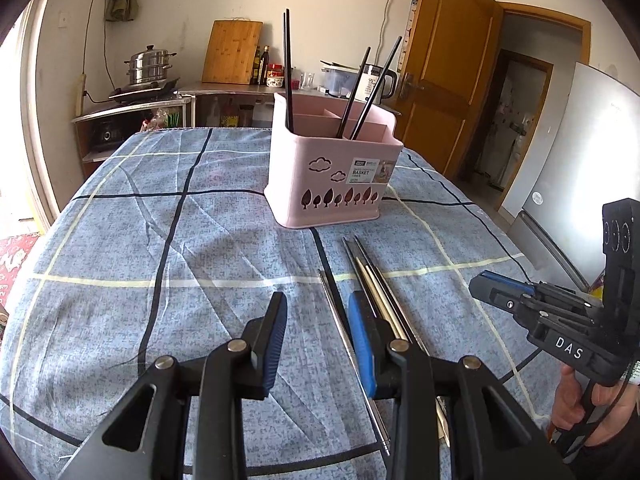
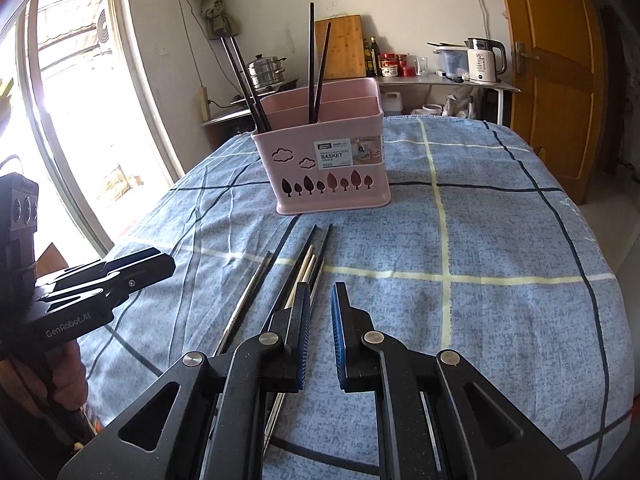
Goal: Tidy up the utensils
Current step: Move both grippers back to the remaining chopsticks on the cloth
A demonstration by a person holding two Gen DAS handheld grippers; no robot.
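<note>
Counts: one basket, four standing chopsticks, a loose bundle on the cloth, two grippers

One pink basket (image 1: 332,176) stands ahead of both grippers, holding four black chopsticks: two (image 1: 287,68) in one compartment, two (image 1: 370,92) in another. Just beside the left gripper (image 1: 318,344), on its right, one metal chopstick (image 1: 340,320) lies alone, and a bundle of loose chopsticks (image 1: 376,288) next to it shows about five, dark and pale, overlap blurring the exact count. One right gripper (image 2: 320,332) is in view too, making two.
</note>
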